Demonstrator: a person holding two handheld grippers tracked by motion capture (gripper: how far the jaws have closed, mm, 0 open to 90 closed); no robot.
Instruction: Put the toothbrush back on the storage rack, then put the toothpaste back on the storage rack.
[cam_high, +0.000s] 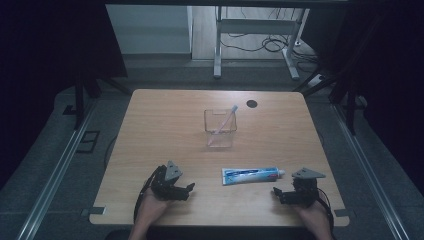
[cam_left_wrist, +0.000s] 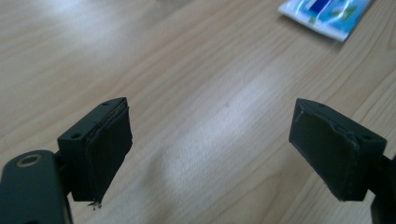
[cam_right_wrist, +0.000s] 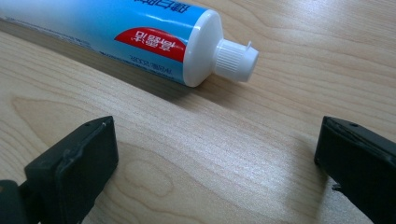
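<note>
High view first, going from the left of the frame: the left gripper (cam_high: 189, 187) rests low on the light wooden table (cam_high: 150, 130), jaws parted and holding nothing, its tips aimed toward the middle. Just right of centre, in the lower half, lies the blue-and-white plastic toothpaste tube with a white ribbed screw cap (cam_high: 252, 175), flat on the wood, cap end pointing right. Above it, near mid-frame, stands a clear square plastic cup (cam_high: 220, 128) with a pale toothbrush (cam_high: 223, 125) leaning inside. At the lower right the right gripper (cam_high: 276, 192) sits just beside the tube's cap end, also spread wide and empty. In the left gripper view the tube's flat crimped tail (cam_left_wrist: 327, 16) shows at the upper right, well apart from those jaws; in the right gripper view the cap (cam_right_wrist: 236, 59) lies near, ahead of the open jaws at upper centre. I'd judge the tube light, soft and squashy along its body, a bit slick, so the firm shoulder just behind the cap looks the safest place to pinch, gently, across its width.
</note>
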